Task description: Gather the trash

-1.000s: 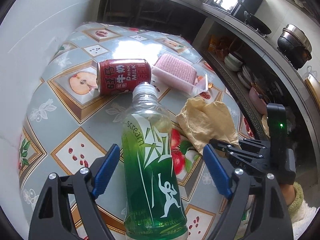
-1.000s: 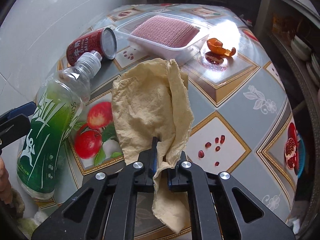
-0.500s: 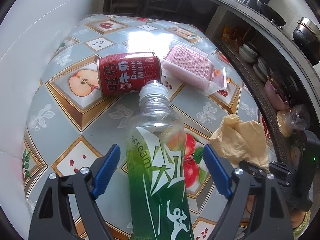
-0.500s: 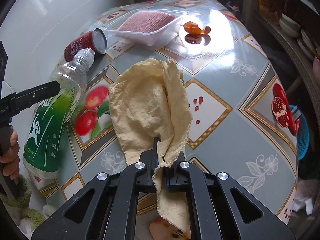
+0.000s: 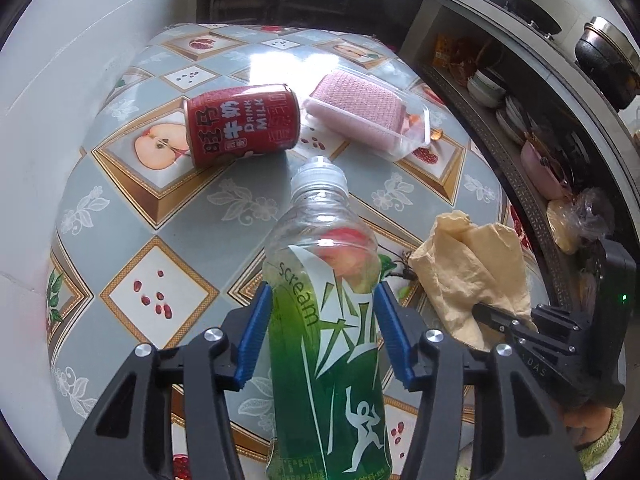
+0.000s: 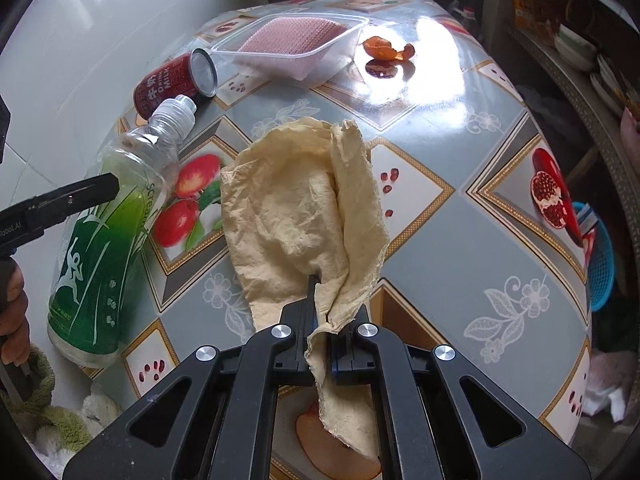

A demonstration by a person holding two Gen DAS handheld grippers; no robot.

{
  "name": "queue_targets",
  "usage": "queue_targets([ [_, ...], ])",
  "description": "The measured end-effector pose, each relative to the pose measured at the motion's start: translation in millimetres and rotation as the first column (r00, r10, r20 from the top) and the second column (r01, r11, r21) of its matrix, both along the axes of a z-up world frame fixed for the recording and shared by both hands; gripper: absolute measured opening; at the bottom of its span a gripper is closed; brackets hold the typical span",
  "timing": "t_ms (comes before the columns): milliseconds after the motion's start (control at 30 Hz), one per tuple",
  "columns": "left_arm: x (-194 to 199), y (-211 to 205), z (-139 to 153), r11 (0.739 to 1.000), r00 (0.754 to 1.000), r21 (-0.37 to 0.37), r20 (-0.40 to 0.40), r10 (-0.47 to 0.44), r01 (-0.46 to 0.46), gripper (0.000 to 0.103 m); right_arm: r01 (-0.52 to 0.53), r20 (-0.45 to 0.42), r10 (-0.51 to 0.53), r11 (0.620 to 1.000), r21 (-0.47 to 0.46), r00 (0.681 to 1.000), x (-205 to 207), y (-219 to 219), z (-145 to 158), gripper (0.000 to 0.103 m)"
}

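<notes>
The left tool (image 5: 324, 336) stands over a green "scream" plastic bottle (image 5: 324, 360) that lies on its side on the tabletop (image 5: 132, 216), near the edge by the white wall. The bottle's body passes between the two blue pads (image 5: 252, 340), with its white cap (image 5: 320, 178) pointing away from the tool. The jaws are closing around it; the pads stand right at the bottle's sides, and I cannot tell if they already press on it.

The right tool (image 6: 324, 344) is closed tight on a crumpled beige paper napkin (image 6: 296, 208). The napkin is pinched between the pads, most of it spreads forward beyond the fingertips, and a smaller end hangs down behind them. From the left wrist view, this napkin (image 5: 468, 268) is just to the right of the bottle, with the right tool (image 5: 496, 320) holding its near end.

Beyond the bottle cap lies a red milk drink can (image 5: 242, 124) on its side, very near the cap but apart from it. Beside the can is a clear plastic tray (image 5: 408, 136) with a pink pad inside. Farther on the tabletop there is a piece of orange peel (image 6: 384, 48). A blue basket (image 6: 600, 264) shows past the right edge of the tabletop.
</notes>
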State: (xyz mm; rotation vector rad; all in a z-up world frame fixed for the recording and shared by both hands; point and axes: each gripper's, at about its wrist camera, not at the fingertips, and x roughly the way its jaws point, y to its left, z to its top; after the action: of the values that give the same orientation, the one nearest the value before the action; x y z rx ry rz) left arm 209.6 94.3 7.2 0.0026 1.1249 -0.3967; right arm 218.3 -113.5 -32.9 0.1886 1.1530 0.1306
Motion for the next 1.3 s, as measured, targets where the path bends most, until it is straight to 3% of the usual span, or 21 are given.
queue_targets([
  [133, -4, -10, 1, 0.998, 0.999, 0.05, 0.024, -0.025, 0.023, 0.051, -0.018, 0.009, 0.017, 1.0, 0.014, 1.0, -2, -1, 5, 0.01],
  [200, -3, -11, 1, 0.998, 0.999, 0.057, 0.025, -0.029, 0.028, 0.051, -0.017, 0.033, 0.017, 1.0, 0.011, 0.999, -3, -2, 11, 0.032],
  [300, -2, -12, 1, 0.998, 0.999, 0.053, 0.025, -0.032, 0.031, 0.051, -0.03, 0.072, 0.028, 0.999, 0.032, 0.997, -3, -2, 22, 0.052],
  [400, -2, -12, 1, 0.998, 0.999, 0.052, 0.024, -0.031, 0.03, 0.051, -0.034, 0.081, 0.028, 0.997, 0.072, 0.996, 4, -2, 24, 0.066],
  [500, -1, -13, 1, 0.998, 0.999, 0.049, 0.022, -0.028, 0.027, 0.051, -0.041, 0.068, 0.036, 0.997, 0.067, 0.997, 13, 5, 19, 0.074],
  [700, 0, -13, 1, 0.998, 0.999, 0.047, 0.02, -0.029, 0.028, 0.051, -0.072, 0.013, 0.072, 0.997, 0.011, 0.997, 24, 27, -2, 0.077],
  [900, 0, -12, 0, 0.999, 0.999, 0.043, 0.02, -0.028, 0.027, 0.051, -0.073, 0.048, 0.077, 0.993, -0.089, 0.996, 19, 38, 0, 0.079],
  [1033, 0, -11, 0, 0.999, 0.999, 0.041, 0.019, -0.027, 0.027, 0.051, -0.039, 0.091, 0.045, 0.997, -0.074, 0.995, 17, 24, 12, 0.079],
  [1300, -2, -10, 0, 0.999, 1.0, 0.037, 0.018, -0.025, 0.024, 0.051, -0.026, 0.028, 0.026, 1.0, 0.012, 0.999, 26, 16, -6, 0.083],
])
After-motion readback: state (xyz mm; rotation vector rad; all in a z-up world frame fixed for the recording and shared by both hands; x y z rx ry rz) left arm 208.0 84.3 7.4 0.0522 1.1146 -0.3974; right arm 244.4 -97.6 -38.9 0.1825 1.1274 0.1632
